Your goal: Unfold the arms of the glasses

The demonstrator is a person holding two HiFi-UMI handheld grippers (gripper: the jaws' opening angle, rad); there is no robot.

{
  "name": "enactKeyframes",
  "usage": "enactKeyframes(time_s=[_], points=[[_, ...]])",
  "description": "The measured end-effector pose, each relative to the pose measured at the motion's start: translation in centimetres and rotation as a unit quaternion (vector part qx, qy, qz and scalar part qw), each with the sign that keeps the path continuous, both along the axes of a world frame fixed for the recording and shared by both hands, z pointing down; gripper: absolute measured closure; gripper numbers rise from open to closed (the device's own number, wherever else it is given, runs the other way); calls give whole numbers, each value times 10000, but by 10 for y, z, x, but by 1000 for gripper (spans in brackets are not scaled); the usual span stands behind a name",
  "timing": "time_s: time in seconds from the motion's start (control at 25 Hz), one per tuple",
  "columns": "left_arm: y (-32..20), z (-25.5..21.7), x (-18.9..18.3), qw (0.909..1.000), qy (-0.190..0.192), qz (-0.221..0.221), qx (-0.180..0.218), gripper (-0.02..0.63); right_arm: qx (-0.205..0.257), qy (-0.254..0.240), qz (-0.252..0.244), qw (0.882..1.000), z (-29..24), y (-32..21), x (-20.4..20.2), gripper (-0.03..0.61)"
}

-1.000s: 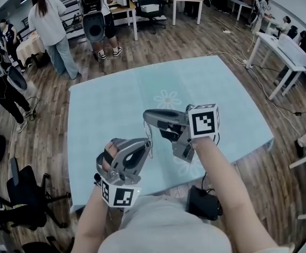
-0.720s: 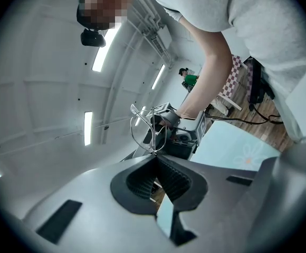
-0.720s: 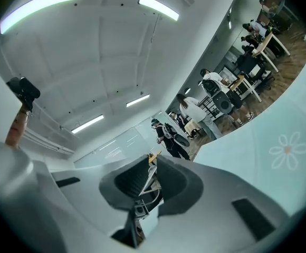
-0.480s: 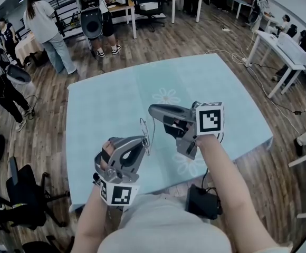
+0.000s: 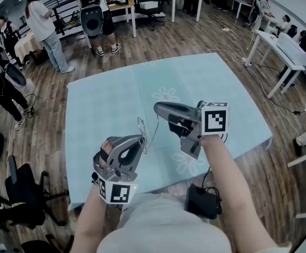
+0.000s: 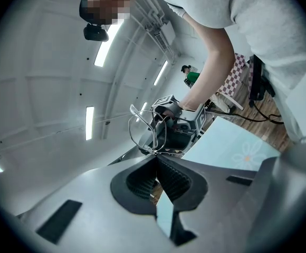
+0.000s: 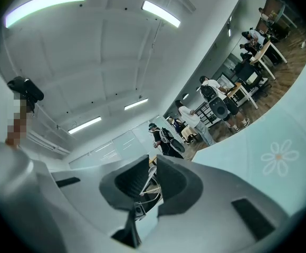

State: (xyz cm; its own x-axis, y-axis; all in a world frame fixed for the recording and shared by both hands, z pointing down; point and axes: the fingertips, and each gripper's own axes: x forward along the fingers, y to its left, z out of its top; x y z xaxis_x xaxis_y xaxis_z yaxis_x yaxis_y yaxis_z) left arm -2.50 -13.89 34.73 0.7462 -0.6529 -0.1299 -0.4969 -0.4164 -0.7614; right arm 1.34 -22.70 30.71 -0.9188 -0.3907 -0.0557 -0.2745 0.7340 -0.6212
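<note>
Glasses (image 5: 142,131) are off the table (image 5: 105,104), held in the air between my two tools, above the near part of the blue cloth. Thin wire frame, clear lenses.

Progress, as I judge it: pickup is done and the unfolding is under way. One arm (image 7: 149,190) runs from the frame toward my right side and looks partly swung out. I cannot make out how far it stands from fully open. The second arm is too thin to find in any view, so I count it as still to do. Setting the glasses back down is also left.

Left tool (image 5: 141,140): jaws together, pinched on the glasses at the edge of the frame. In the left gripper view the pads (image 6: 170,174) meet right under the wire rim, and a lens (image 6: 146,132) stands up just beyond the tips. This side is the anchor.

Right tool (image 5: 159,108): points roughly level toward the left one, tips just beside the frame. In the right gripper view its jaws stand nearly closed, only a slit between them, and the thin arm passes through that slit. I read it as a light pinch on the arm, not a wide hold.
</note>
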Motion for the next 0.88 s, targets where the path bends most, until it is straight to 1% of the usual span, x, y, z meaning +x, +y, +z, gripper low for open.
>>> enactKeyframes(time_s=[0.2, 0.4, 0.64, 0.88], points=[[-3, 2, -7, 10000, -5, -61, -29, 604, 70, 101, 68, 9999, 0, 1, 2, 528], [-1, 11, -13, 9999, -32, -123, -77, 604, 296, 316, 189, 9989, 3, 8, 8, 527], [-8, 12, -19, 9997, -28, -197, -111, 604, 418, 423, 291, 9978, -1, 9, 15, 526], [-6, 15, -18, 9994, 11, -303, -139, 604, 583, 476, 374, 9965, -4, 24, 30, 526]])
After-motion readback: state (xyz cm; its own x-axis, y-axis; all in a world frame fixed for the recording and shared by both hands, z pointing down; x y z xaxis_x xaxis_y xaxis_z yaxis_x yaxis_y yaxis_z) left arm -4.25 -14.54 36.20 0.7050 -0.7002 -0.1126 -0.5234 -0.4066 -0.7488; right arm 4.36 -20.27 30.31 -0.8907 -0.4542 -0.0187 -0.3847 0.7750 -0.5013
